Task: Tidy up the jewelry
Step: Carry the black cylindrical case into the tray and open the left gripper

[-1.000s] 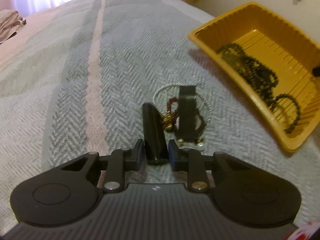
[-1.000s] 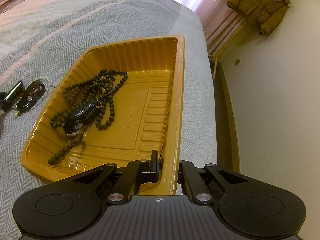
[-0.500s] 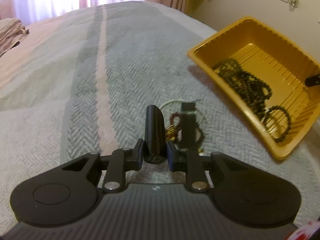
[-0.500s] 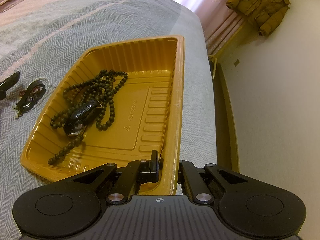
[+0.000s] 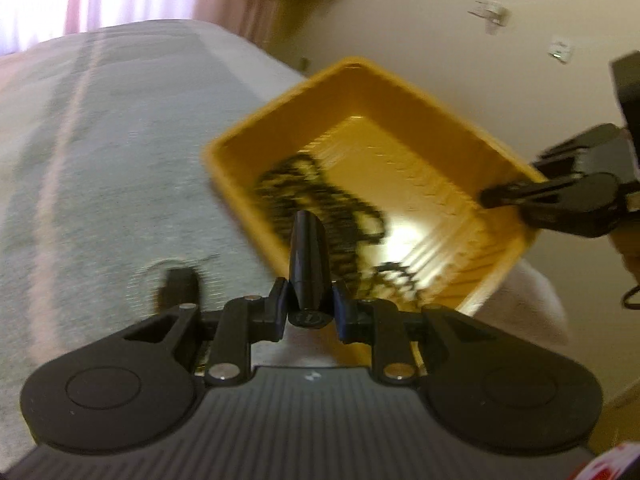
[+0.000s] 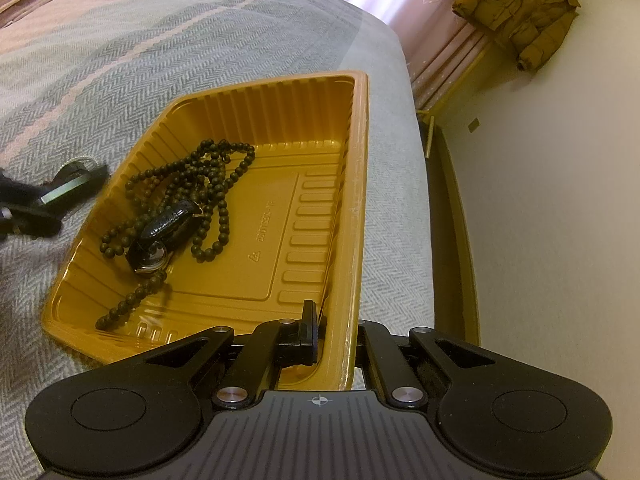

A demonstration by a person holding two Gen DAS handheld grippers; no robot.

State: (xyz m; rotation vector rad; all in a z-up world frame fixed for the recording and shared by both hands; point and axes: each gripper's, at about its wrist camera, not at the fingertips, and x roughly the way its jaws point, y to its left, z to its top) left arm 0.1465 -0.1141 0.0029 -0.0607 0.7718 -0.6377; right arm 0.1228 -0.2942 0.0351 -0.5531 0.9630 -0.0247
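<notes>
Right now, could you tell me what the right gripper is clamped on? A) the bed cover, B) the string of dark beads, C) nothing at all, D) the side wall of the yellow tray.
D: the right gripper has one finger inside and one outside the side wall of the yellow tray, while the dark beads lie loose on the tray floor.

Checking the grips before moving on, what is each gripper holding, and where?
Left gripper clamps a black glossy cylinder at its base; right gripper pinches the yellow plastic tray by its near wall.
</notes>
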